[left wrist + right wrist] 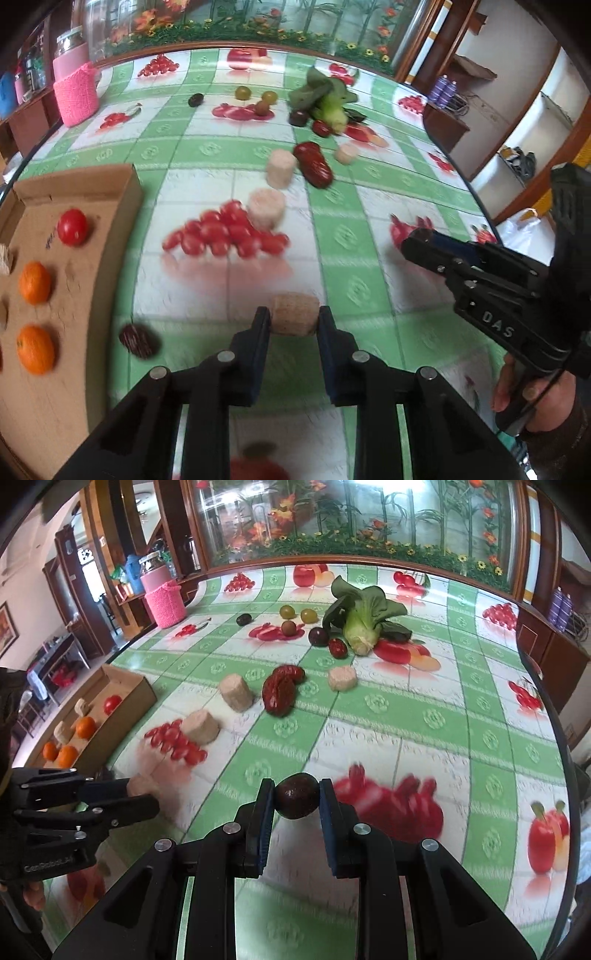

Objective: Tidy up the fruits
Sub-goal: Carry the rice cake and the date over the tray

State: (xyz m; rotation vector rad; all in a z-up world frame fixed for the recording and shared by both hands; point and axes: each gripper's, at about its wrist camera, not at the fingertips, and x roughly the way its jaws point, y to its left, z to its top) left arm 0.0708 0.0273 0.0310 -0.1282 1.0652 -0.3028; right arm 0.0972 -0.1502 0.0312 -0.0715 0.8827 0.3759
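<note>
My left gripper (294, 319) is shut on a beige cylinder piece (295, 312), held just above the fruit-print tablecloth. In the right wrist view that gripper (142, 794) shows at the left with the same piece (142, 784) at its tips. My right gripper (297, 801) is shut on a dark plum (297, 800); in the left wrist view it (415, 245) reaches in from the right. A cardboard box (114, 206) at the left holds a tomato (72, 227) and two oranges (35, 282). Another dark plum (139, 340) lies beside the box.
Several beige cylinder pieces (236, 692), red dates (280, 692), grapes (288, 612), dark plums (318, 636) and a bok choy (364, 622) lie mid-table. A pink knitted jar (164, 603) stands at the far left edge. A wooden rim and glass cabinet run behind.
</note>
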